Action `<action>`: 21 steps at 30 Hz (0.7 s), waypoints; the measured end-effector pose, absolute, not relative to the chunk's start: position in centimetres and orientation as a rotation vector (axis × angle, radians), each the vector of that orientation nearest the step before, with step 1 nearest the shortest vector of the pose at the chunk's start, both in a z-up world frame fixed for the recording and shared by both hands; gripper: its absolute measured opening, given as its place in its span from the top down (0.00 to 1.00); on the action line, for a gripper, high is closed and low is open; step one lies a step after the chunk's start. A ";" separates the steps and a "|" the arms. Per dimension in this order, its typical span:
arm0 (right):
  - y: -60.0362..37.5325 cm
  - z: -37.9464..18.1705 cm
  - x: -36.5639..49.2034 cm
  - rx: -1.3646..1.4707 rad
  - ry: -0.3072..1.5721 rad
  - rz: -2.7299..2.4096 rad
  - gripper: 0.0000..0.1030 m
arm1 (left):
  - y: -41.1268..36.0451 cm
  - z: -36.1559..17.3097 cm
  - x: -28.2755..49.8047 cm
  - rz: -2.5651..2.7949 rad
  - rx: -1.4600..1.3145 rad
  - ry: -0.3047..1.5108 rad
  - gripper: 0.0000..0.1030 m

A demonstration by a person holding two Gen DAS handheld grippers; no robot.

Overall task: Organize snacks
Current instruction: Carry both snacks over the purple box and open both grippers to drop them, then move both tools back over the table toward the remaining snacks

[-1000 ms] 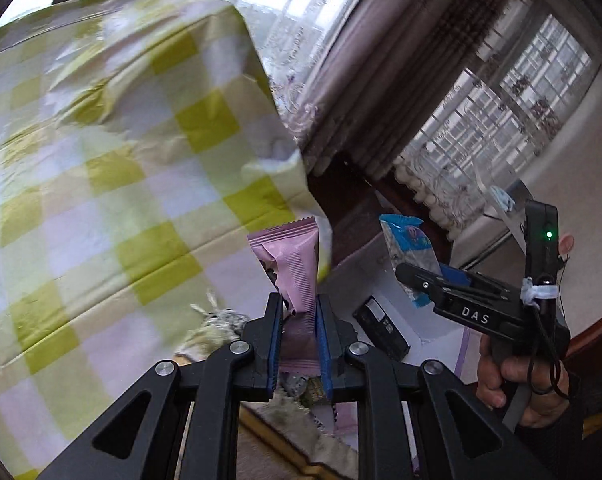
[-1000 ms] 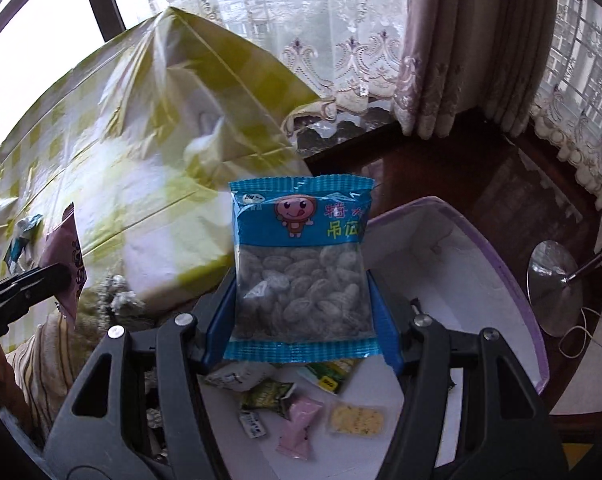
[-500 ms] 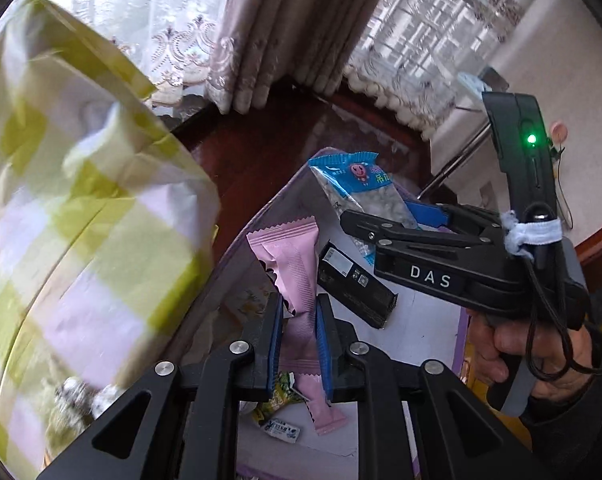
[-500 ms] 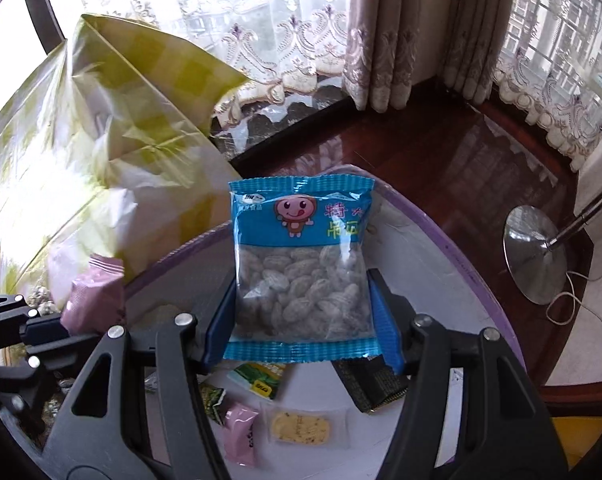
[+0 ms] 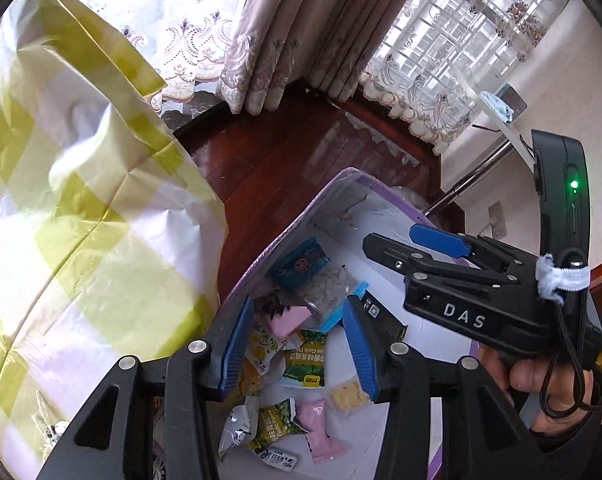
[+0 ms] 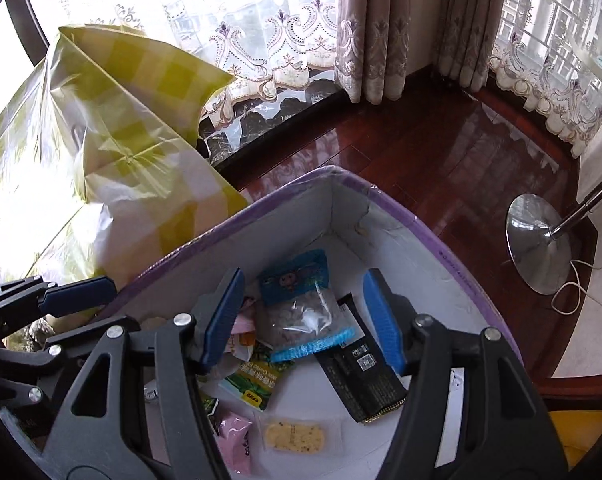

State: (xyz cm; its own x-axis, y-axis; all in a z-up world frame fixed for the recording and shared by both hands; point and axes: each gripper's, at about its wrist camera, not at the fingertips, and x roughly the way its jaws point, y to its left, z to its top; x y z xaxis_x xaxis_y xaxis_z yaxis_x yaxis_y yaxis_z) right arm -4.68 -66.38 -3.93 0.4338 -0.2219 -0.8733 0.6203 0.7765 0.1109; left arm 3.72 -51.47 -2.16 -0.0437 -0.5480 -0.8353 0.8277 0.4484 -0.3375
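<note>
Left gripper (image 5: 297, 346): jaws parted, having just been opening; nothing pinched between them, blue pads clear of the packets below.
Right gripper (image 6: 303, 320): jaws standing wide, holding nothing; the blue packet lies loose beneath them, not pressed by either pad.
Hand (image 5: 541, 384): wrapped round the right gripper's handle, seen from the left wrist view at the right.
Blue snack packet (image 6: 301, 300): below and between the right gripper's fingers, lying in the box, tilted, on top of other packets.
Pink wrapper (image 5: 291, 318): under the left gripper's opening, partly tucked beneath the blue packet.
Black packet (image 6: 361, 376): flat on the box floor, just under the right gripper's right finger.
Green packet (image 6: 257, 380): below the blue one, nearer the gripper bodies.
Cracker packet (image 6: 295, 436): close in under the right gripper, beside a second pink wrapper (image 6: 233, 440).
Box (image 6: 441, 256): white inside, purple rim; both grippers point down into it.
Checked bag (image 5: 81, 208): yellow and white, left of both grippers, just beside the box.
Floor (image 6: 441, 152): dark red wood beyond the box.
Lamp base (image 6: 537, 244): metal disc, far right of the right gripper.
</note>
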 end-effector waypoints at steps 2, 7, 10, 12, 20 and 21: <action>-66.4 -3.7 -4.9 0.453 0.992 -0.552 0.37 | -51.3 -2.1 4.0 -1.139 0.295 1.153 0.54; -66.0 -3.2 -5.0 0.449 0.989 -0.547 0.36 | -51.0 -1.5 4.2 -1.138 0.271 1.132 0.54; -65.4 -2.7 -4.8 0.436 0.987 -0.529 0.34 | -50.3 -1.1 4.4 -1.132 0.249 1.117 0.54; -65.0 -2.3 -4.7 0.426 0.981 -0.517 0.34 | -49.6 -0.7 4.7 -1.123 0.227 1.106 0.54; -62.1 -1.1 -3.1 0.388 0.974 -0.466 0.32 | -44.7 1.1 6.3 -1.039 0.156 1.032 0.54; -61.6 -0.9 -2.8 0.383 0.975 -0.460 0.32 | -44.2 1.1 6.6 -1.025 0.148 1.024 0.54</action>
State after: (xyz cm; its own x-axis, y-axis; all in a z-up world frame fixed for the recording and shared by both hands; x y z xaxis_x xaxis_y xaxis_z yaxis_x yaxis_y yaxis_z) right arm -2.82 -61.61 -0.93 0.4799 -0.1987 -0.8546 0.5331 0.8396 0.1042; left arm 6.64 -44.15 1.13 0.1230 -0.6359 -0.7619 0.7624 0.5520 -0.3376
